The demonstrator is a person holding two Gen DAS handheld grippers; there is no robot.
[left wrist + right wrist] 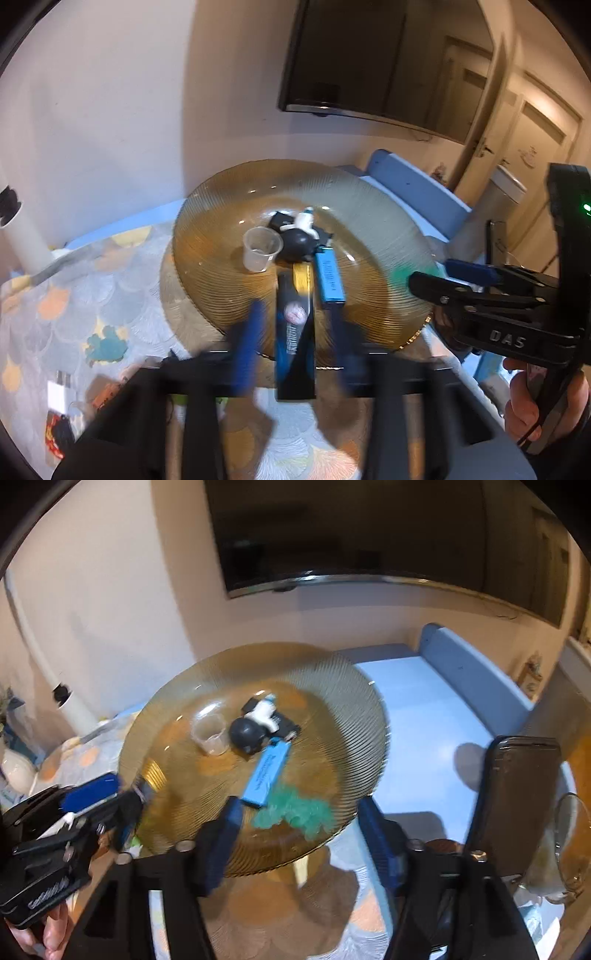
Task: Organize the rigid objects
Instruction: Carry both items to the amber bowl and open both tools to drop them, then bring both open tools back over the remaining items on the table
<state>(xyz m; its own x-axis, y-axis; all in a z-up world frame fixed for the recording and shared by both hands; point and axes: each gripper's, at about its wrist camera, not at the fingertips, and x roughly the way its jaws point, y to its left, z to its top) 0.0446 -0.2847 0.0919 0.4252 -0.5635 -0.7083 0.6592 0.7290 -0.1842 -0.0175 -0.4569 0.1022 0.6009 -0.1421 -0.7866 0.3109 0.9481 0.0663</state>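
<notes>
Black box (pixel 295 332) between parted jaws (untouched)

The plate (pixel 369 229) is amber glass, finely ribbed and glossy, catching small highlights. At its centre the cup (pixel 260 253) is clear, smooth plastic. The blue lighter (pixel 330 278) at five o'clock from it is shiny plastic, as is the black box (pixel 295 332) beside it. The desk (pixel 55 295) wears a matt, printed cloth. Each tool (pixel 295 328) has matt black plastic and blue pads (pixel 249 332).
</notes>
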